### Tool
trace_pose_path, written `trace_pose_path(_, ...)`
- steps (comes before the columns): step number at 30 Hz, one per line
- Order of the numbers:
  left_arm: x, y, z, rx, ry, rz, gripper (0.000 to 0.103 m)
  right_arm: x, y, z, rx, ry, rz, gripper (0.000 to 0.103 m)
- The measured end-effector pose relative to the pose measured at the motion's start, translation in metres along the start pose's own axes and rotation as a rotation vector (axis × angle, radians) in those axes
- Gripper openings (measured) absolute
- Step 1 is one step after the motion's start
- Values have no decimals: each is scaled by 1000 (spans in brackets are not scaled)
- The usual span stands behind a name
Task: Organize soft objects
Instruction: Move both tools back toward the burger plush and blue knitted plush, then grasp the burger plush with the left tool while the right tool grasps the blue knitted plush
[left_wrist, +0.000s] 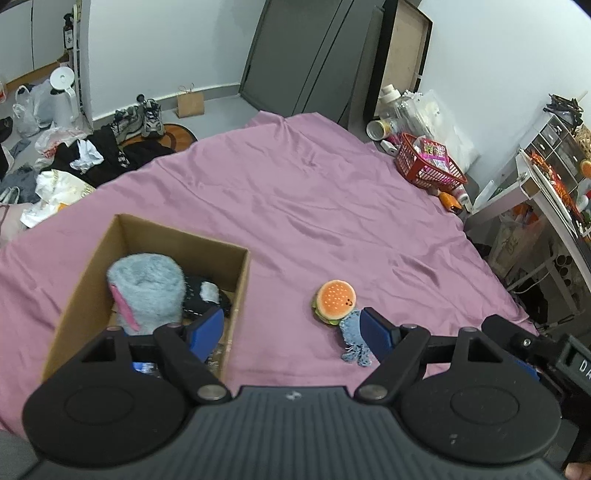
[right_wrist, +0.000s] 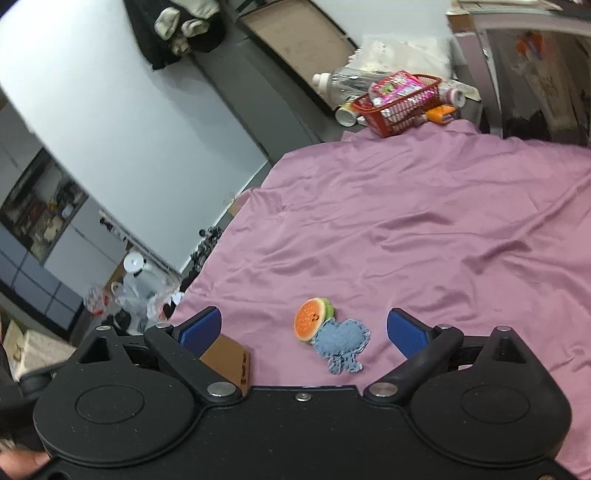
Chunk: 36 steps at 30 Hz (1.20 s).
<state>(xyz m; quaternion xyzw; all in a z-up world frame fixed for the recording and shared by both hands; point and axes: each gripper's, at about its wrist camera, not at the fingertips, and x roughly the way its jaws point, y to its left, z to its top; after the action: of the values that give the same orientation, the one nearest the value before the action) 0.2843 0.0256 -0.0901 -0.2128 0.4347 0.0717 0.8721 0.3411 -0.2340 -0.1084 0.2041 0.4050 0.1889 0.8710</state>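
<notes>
While both my grippers are hanging wide open and empty, I am sizing up the burger (right_wrist: 314, 320) and the blue patch (right_wrist: 341, 343), which are lying touching on the pink sheet (right_wrist: 443, 229) at lower centre of the right view. My right gripper (right_wrist: 304, 332) is framing them, so I am judging it should drop straight over the burger alone, pinching its sides. My left gripper (left_wrist: 291, 332) is hovering beside the box (left_wrist: 236, 295), lower left, already holding the grey plush (left_wrist: 147, 288).
</notes>
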Motion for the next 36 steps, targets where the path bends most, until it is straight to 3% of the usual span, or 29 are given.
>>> trace_pose_path(4, 16, -13, -2, 15, 4, -6, 79, 11, -15, 2, 38, 17, 3, 95)
trace_pose_path(11, 42, -28, 0, 20, 22, -22, 79, 47, -41, -1, 131, 101, -6, 78)
trace_pose_path(17, 62, -36, 4, 35, 28, -39, 78, 73, -49, -7, 171, 169, -3, 70)
trace_pose_path(36, 147, -48, 4, 0, 155, -77, 56, 132, -67, -16, 247, 303, 25, 57)
